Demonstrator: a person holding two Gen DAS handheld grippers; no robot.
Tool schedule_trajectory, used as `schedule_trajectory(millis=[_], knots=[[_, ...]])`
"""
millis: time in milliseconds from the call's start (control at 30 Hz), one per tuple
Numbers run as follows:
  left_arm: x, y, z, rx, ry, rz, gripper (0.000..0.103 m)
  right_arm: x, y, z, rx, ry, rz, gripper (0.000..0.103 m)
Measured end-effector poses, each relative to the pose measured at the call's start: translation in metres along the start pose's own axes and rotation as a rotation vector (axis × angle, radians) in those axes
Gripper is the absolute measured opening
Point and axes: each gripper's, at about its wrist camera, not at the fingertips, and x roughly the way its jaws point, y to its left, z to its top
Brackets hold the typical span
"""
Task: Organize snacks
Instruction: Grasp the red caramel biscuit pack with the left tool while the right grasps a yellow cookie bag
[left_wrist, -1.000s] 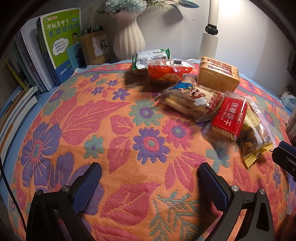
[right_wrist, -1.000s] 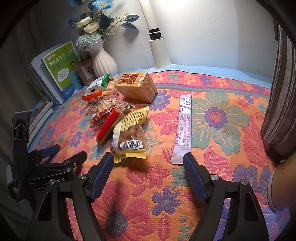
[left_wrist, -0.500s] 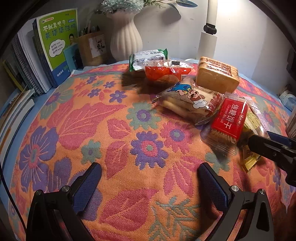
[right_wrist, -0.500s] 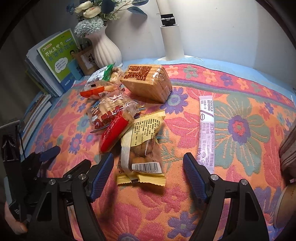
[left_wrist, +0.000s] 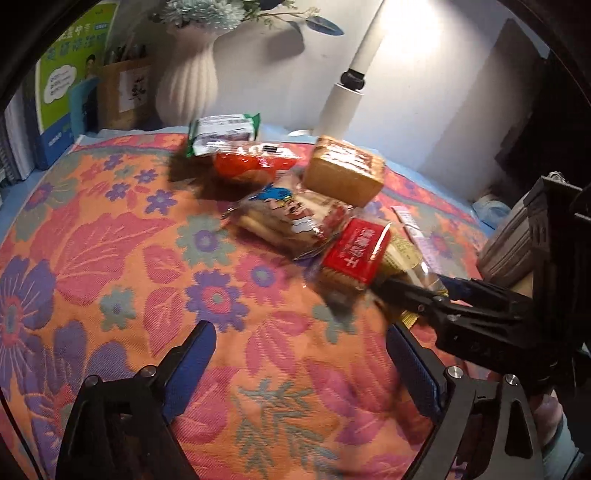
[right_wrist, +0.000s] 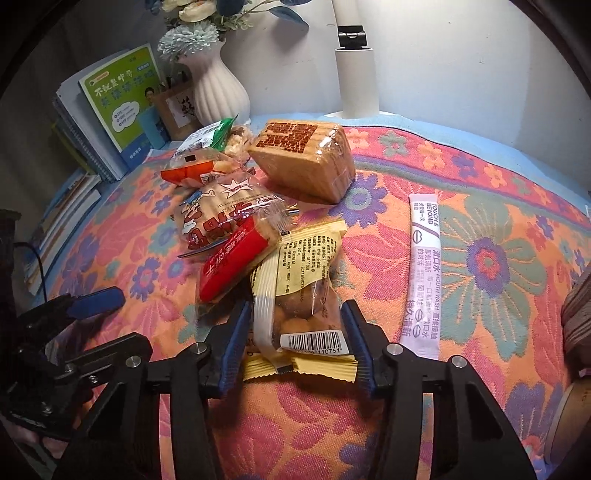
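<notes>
Snack packets lie in a heap on the flowered cloth (right_wrist: 480, 258): a green-white packet (left_wrist: 221, 136), an orange one (left_wrist: 251, 166), a brown biscuit block (right_wrist: 303, 162), a cartoon-printed bag (left_wrist: 288, 221) and a red packet (right_wrist: 232, 266). A yellow packet (right_wrist: 299, 291) lies between the blue pads of my right gripper (right_wrist: 295, 332). Its jaws are closing and stand right against the packet's sides, with no squeeze showing. My left gripper (left_wrist: 303, 354) hovers over bare cloth to the left, its jaws wide but closing a little, with nothing between them.
A long purple mouthwash sachet (right_wrist: 424, 266) lies right of the yellow packet. A white vase (right_wrist: 218, 85), a brown pen holder (left_wrist: 125, 92), upright books (right_wrist: 118, 107) and a white lamp post (right_wrist: 354, 70) line the back wall. Striped cloth (right_wrist: 576, 314) hangs at the right edge.
My right gripper has moved forward over the yellow packet and its jaws have narrowed around it. The left view has swung and my left jaws have drawn in slightly.
</notes>
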Motion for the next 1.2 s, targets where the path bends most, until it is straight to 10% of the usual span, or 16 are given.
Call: schedule_trajectory(millis=[267,733,900,1200], knots=[[0.035,-0.048,0.017,0.227,0.054,0.009,0.077,-0.039,-0.031,-0.029,0.033,-0.034,-0.103,0.048],[0.066,-0.071,0.029,0.332,0.07,0.001,0.037,-0.041,-0.054,-0.037,0.122,-0.05,0.001,0.048],[0.036,-0.072,0.014,0.302,0.081,-0.134,0.037,-0.042,-0.058,-0.039,0.141,-0.054,0.016,0.048],[0.066,-0.099,0.043,0.515,0.074,-0.013,0.064,-0.043,-0.063,-0.041,0.163,-0.056,0.045,0.048]])
